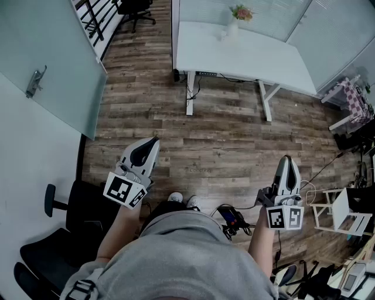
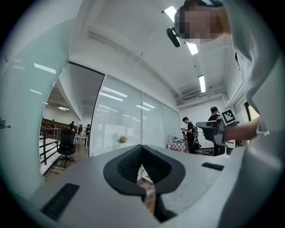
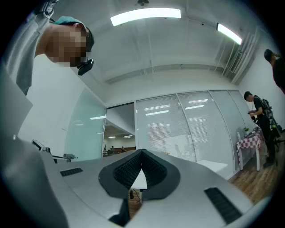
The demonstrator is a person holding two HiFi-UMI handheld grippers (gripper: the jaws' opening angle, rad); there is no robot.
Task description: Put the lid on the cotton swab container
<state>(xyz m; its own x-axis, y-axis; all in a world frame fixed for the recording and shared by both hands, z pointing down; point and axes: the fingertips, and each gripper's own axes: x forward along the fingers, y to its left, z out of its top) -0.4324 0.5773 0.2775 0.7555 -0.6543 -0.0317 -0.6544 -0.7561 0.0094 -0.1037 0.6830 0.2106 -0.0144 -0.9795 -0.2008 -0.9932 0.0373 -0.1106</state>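
Left gripper [image 1: 151,142] and right gripper [image 1: 286,159] both closed tight, empty. White desk [image 1: 246,58] well ahead of them, black chair [image 1: 44,253] beside the left one.

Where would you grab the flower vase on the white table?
Likely the vase round its body, coming in level from the side: it stands upright and the flowers fill the top. It is far off and small, so finer shape is unclear.
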